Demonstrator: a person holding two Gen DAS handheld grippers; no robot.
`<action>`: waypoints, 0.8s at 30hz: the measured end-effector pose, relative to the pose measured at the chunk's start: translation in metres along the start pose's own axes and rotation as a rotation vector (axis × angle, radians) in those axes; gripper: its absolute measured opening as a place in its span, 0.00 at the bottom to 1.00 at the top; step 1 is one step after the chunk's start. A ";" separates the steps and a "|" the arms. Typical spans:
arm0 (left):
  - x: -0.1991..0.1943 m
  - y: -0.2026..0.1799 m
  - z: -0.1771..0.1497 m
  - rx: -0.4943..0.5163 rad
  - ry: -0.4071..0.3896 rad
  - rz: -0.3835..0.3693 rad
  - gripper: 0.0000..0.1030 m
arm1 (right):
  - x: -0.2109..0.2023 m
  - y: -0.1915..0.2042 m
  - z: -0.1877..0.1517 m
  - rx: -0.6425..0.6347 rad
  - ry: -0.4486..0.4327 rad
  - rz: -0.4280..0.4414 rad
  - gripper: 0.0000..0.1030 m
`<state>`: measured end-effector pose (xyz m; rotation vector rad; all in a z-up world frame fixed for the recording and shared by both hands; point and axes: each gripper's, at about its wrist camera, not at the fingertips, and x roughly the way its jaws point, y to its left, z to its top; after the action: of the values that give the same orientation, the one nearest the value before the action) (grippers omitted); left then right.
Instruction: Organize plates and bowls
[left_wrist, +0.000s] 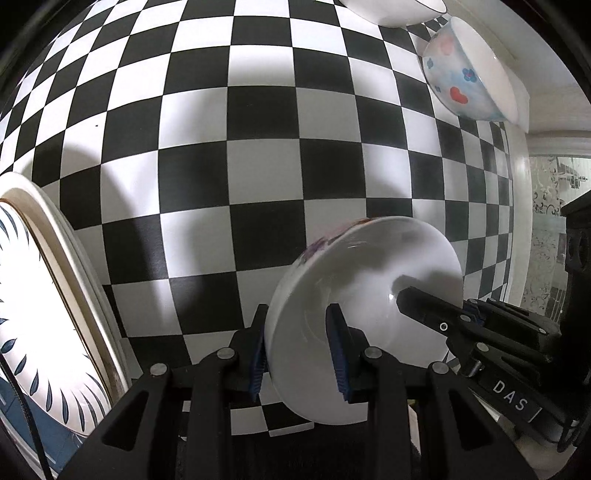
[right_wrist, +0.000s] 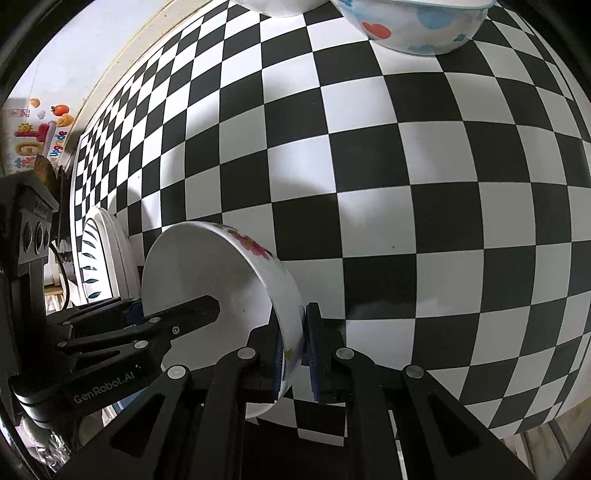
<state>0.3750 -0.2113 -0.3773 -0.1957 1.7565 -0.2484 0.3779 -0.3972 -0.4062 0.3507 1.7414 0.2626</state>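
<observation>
Your left gripper (left_wrist: 299, 354) pinches one rim of the white floral bowl (left_wrist: 369, 295); your right gripper (right_wrist: 295, 347) pinches the opposite rim, pads pressed on the wall. The bowl hangs tilted over the checkered table (left_wrist: 258, 166). Ahead lies wide bare cloth. A stack of plates (left_wrist: 44, 295) sits at the left edge, and a heart-patterned bowl (left_wrist: 469, 77) stands far ahead near the table's edge.

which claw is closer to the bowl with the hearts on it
Right, by a little, and that is a guess. Both the left claw and right claw grip the flowered bowl, well short of the heart bowl.
</observation>
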 end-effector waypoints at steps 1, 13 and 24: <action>0.000 0.000 0.000 0.002 0.000 0.002 0.27 | 0.000 0.000 0.001 -0.002 -0.002 -0.004 0.12; -0.015 -0.004 -0.004 -0.008 -0.020 0.010 0.27 | -0.007 -0.013 0.003 0.033 0.009 0.043 0.13; -0.106 -0.037 0.046 0.007 -0.237 -0.024 0.31 | -0.112 -0.056 0.027 0.085 -0.158 0.060 0.21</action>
<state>0.4413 -0.2210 -0.2761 -0.2316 1.5189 -0.2389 0.4188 -0.4915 -0.3294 0.4731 1.5910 0.1990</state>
